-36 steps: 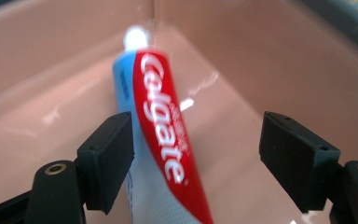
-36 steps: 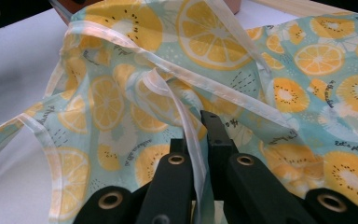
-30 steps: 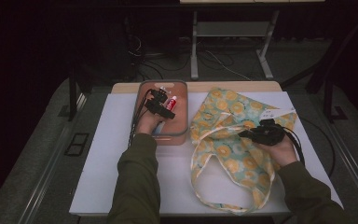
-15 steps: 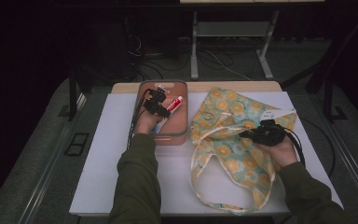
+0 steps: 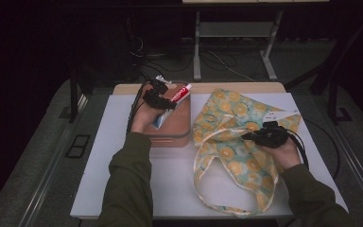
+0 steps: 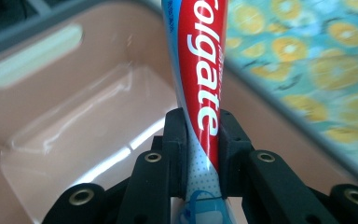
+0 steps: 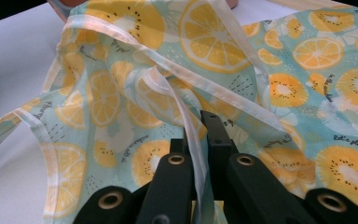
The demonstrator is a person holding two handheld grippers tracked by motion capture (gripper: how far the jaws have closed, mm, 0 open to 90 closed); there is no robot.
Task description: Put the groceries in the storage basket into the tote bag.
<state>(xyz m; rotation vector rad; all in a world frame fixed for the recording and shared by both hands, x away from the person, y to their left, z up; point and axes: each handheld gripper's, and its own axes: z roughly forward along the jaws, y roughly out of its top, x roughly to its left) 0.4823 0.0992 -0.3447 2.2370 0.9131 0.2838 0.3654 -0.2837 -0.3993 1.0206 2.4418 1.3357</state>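
Currently the left hand-held gripper (image 6: 200,140) clamps the toothpaste tube (image 6: 200,79) above the pink bin (image 5: 177,130); the right hand-held gripper (image 7: 198,135) pinches the bag's edge (image 7: 191,121); advise lifting it wider before carrying the tube across

A red, white and blue toothpaste tube (image 6: 200,93) is pinched between the jaws of the left hand-held gripper (image 5: 159,97), held above a pink plastic tub (image 5: 175,130) that sits at the far left of the white counter (image 5: 179,189); the tube's cap end points far and right. To the right lies a crumpled pale-green cloth bag (image 5: 231,123) printed with orange slices, its long handles trailing toward the near edge. The right hand-held gripper (image 7: 198,140) clamps a pale strip of its hem.
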